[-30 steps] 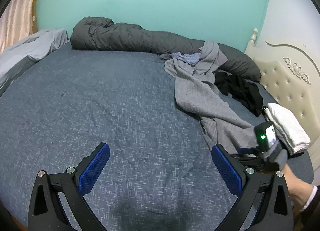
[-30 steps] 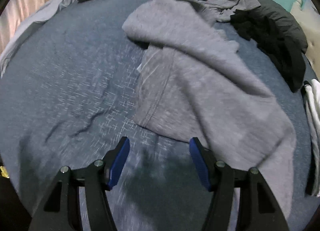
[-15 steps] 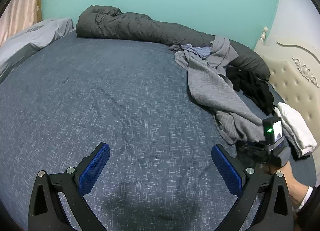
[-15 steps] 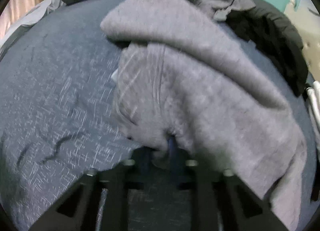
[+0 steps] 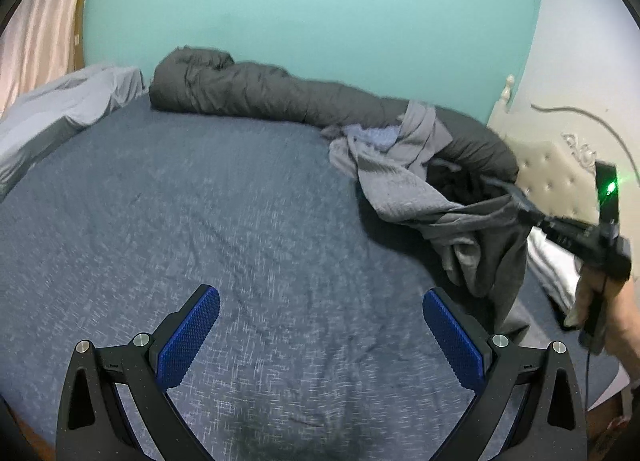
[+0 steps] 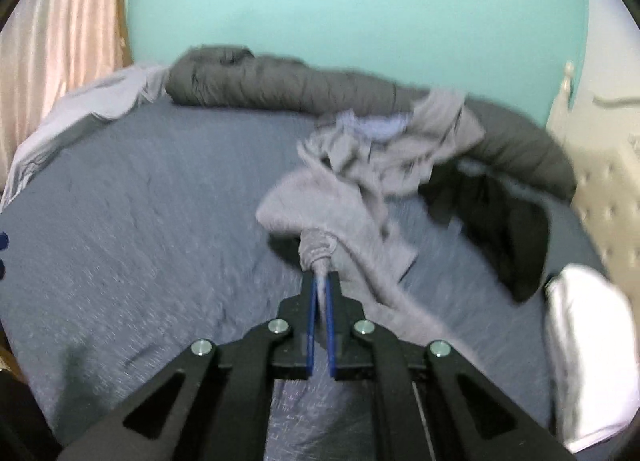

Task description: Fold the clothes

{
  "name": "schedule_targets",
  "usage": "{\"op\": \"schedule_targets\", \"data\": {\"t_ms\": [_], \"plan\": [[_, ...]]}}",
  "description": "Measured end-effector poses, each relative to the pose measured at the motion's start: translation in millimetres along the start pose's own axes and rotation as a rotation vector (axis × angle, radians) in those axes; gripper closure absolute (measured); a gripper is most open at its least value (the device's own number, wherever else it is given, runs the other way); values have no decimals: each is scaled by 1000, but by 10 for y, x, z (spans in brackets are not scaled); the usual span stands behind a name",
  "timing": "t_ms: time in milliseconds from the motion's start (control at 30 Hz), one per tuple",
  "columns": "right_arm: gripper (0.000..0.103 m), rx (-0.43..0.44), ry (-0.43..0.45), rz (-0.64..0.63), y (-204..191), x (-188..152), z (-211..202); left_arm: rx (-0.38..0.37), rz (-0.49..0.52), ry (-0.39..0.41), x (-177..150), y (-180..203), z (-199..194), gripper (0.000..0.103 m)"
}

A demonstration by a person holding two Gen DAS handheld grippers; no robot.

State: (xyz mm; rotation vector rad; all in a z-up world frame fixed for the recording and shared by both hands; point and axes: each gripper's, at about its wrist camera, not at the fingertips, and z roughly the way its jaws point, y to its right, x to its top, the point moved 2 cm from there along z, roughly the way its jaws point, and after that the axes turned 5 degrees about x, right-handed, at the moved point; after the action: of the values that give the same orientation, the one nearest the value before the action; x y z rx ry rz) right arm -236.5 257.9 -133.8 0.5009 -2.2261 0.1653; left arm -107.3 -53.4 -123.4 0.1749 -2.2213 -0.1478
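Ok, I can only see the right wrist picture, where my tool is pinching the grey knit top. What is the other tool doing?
Observer: The left tool is wide open and holds nothing. Only the dark blue bedsheet is under it.
Operator: Is my top all up in the air?
Observer: No. The grey knit top hangs in a drape from the right tool, and its far end lies on the bed against the dark grey rolled duvet.
Operator: Is anything glowing?
Observer: Yes, a small green light shines on the right tool's body.
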Motion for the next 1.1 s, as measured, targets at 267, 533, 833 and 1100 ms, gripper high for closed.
{"op": "schedule_targets", "data": {"t_ms": [267,533,833,1100], "plan": [[100,-54,143,-73,-33,671,-1024,-21,-5,59,166,63,-486,0],[100,-56,259,-159,-224,1125,-1854,-59,15,73,239,142,-767,0],[100,51,171,-170,-236,569,-1769,-94,68,-5,40,328,-512,0],[100,141,29,-97,18,-296,-1203,-138,147,-137,-315,765,240,0]]}}
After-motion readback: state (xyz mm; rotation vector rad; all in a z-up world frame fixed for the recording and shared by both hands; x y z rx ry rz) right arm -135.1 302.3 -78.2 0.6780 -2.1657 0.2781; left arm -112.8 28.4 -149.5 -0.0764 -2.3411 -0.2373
